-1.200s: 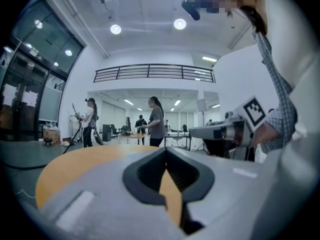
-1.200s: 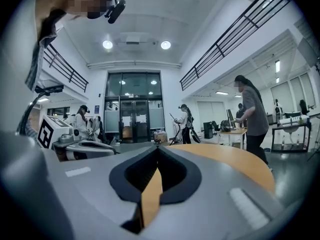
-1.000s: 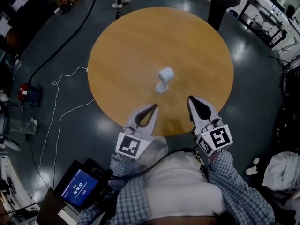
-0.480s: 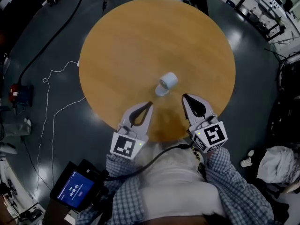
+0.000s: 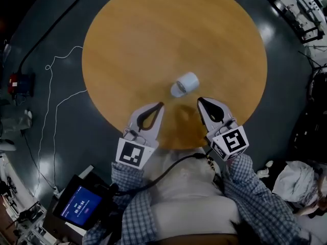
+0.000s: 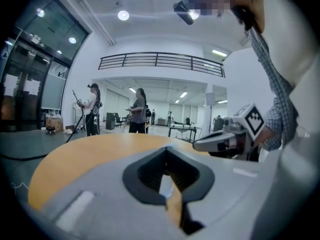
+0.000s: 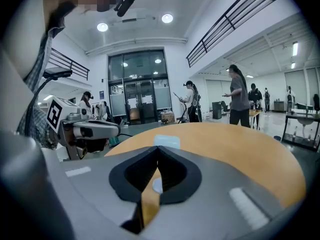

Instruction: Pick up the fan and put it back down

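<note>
Right claw (image 5: 200, 100) nearer fan (image 5: 185, 83), closed, empty.

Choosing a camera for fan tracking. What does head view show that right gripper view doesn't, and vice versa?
Head view only: the whole fan on the round table, untouched, ahead of the left claw and right claw; floor cables; a blue screen. Right gripper view only: glass doors, balcony railing, people standing beyond the table. Both: the table and both claws, each shut and empty.
</note>
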`<action>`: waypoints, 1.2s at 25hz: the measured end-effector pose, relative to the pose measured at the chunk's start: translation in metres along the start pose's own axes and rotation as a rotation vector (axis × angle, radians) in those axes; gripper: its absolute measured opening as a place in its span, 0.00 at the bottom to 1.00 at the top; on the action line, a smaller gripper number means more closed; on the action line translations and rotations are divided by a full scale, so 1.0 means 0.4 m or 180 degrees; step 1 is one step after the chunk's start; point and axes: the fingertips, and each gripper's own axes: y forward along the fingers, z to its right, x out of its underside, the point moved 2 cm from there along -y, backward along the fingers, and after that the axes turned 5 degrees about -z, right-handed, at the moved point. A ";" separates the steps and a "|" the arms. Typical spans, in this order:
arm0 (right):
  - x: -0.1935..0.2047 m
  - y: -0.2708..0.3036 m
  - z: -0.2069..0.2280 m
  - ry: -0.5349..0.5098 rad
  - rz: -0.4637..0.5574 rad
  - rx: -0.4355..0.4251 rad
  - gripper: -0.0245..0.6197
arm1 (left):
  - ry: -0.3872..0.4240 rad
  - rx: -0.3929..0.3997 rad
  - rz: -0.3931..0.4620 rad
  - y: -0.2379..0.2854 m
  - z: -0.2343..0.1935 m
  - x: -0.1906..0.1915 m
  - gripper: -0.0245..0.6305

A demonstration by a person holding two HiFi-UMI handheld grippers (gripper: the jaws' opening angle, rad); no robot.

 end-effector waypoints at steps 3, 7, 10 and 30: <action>0.028 0.017 -0.015 -0.0037 -0.0121 -0.0069 0.05 | -0.0065 -0.0038 -0.0062 -0.008 -0.001 0.013 0.04; 0.059 0.039 -0.019 -0.0004 -0.0275 -0.0048 0.09 | -0.0169 -0.0015 -0.0070 -0.005 0.006 0.010 0.04; 0.083 0.053 -0.012 -0.0034 -0.0348 -0.0059 0.14 | -0.0176 0.0006 -0.0105 0.007 0.013 0.010 0.04; 0.121 0.251 -0.020 -0.0118 -0.0312 -0.0376 0.31 | -0.0295 -0.0019 -0.0323 0.091 -0.064 0.119 0.04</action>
